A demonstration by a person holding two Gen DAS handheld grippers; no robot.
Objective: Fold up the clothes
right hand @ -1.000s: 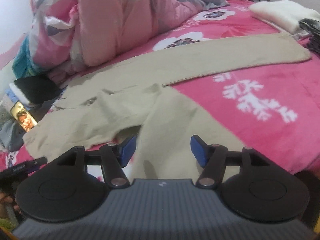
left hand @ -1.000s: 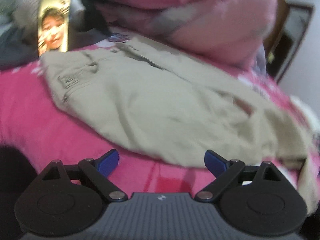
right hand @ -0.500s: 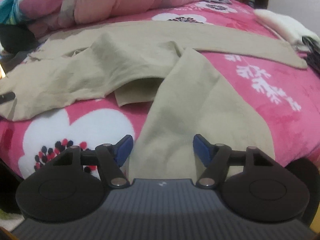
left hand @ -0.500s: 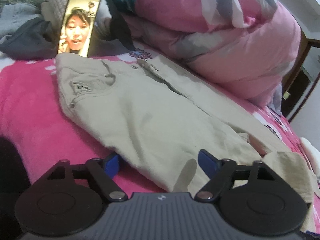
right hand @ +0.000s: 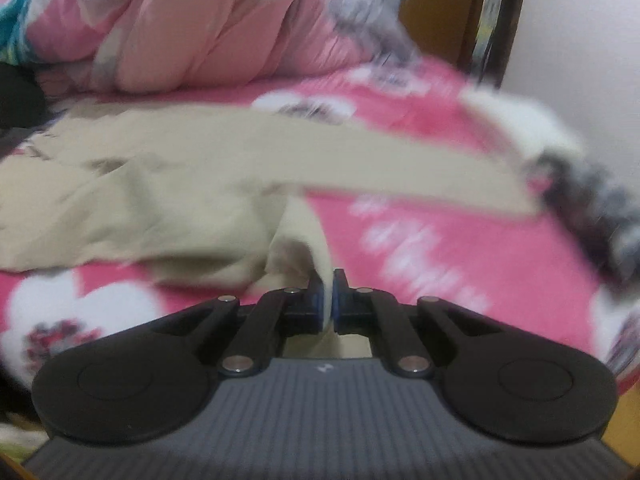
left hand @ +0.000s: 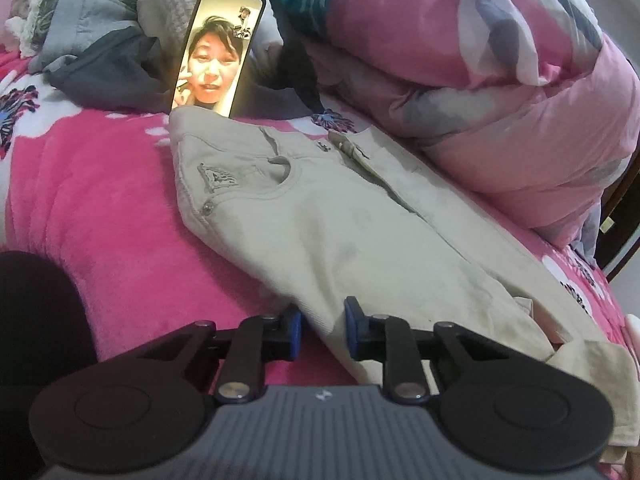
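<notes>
Beige trousers (left hand: 320,216) lie spread on the pink flowered bed cover (left hand: 100,200), waistband toward the phone. My left gripper (left hand: 323,328) is at their near side edge; its jaws are closing with a fold of that edge squeezed between the blue pads. In the blurred right wrist view the trousers (right hand: 180,184) stretch across the bed, one leg reaching right. My right gripper (right hand: 327,300) is shut on the end of the other leg, and the cloth rises in a ridge from the pads.
A lit phone (left hand: 218,50) leans against dark and grey clothes (left hand: 104,68) just beyond the waistband. A bundled pink duvet (left hand: 480,60) fills the far side. White folded cloth (right hand: 532,124) lies at the right end of the bed, with a wooden door (right hand: 440,8) behind it.
Both grippers went from wide open to closed on the trousers. The right one has risen with the leg end, which now stands up from the bed. The left one rolled slightly.
</notes>
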